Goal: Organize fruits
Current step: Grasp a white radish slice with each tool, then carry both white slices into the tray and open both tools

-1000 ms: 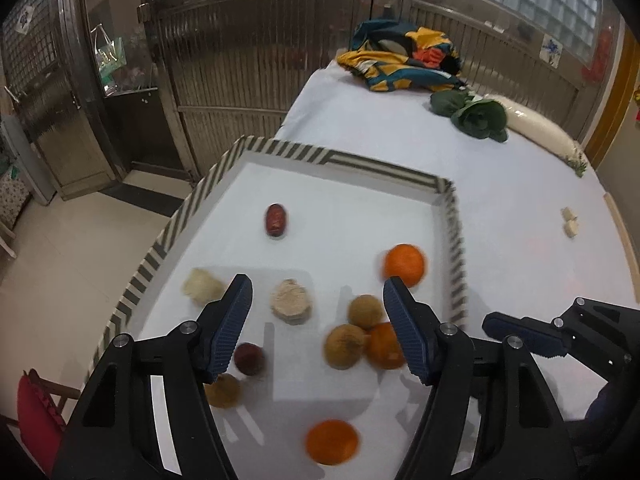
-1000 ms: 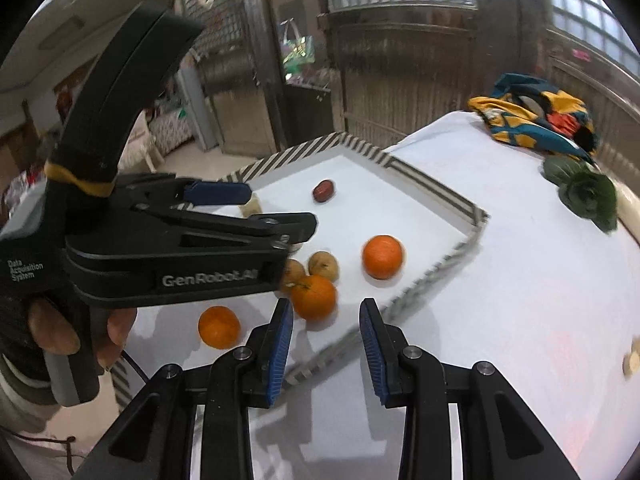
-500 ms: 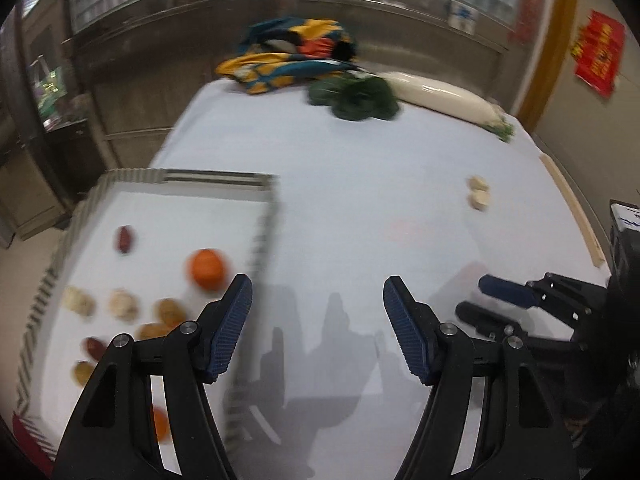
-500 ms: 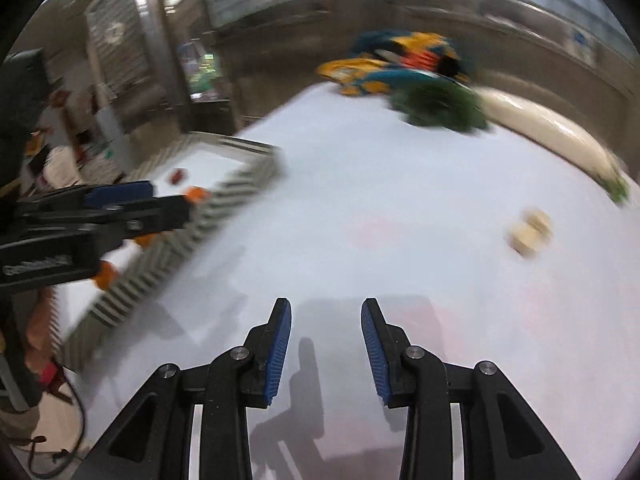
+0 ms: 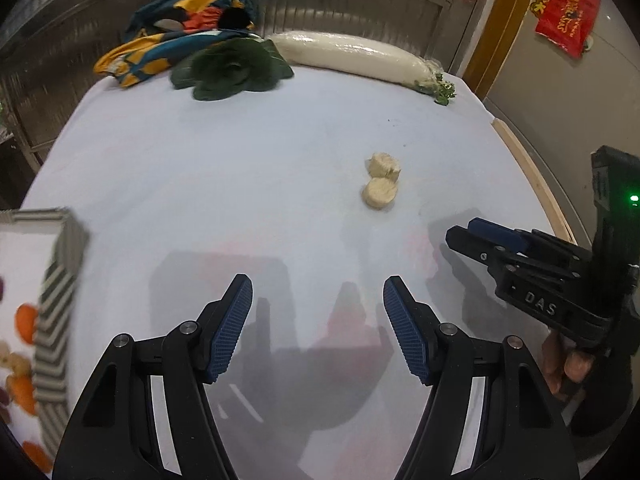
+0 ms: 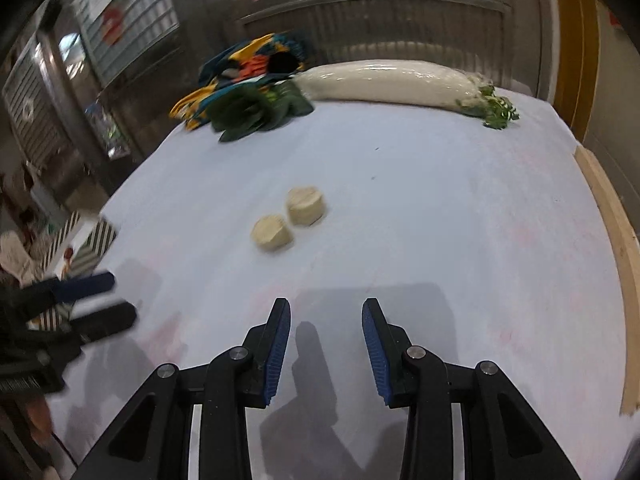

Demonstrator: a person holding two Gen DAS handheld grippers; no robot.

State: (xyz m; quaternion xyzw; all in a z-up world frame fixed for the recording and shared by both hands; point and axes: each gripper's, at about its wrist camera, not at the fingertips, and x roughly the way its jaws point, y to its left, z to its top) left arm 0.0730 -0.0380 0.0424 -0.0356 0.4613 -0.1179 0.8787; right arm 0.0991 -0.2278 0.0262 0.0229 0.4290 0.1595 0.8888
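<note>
Two pale beige round pieces lie side by side on the white tablecloth, also in the right wrist view. My left gripper is open and empty, above the cloth short of them. My right gripper is open and empty, also short of them; it shows at the right of the left wrist view. A striped-rim tray at the far left holds oranges and other small fruits.
A long white radish, a dark leafy vegetable and a colourful cloth lie at the table's far end. A wooden strip runs along the right table edge. Metal shutters stand behind.
Both grippers have swung right, away from the tray toward the two beige pieces. The tray has slid to the left edge of both views. Both jaws stayed open.
</note>
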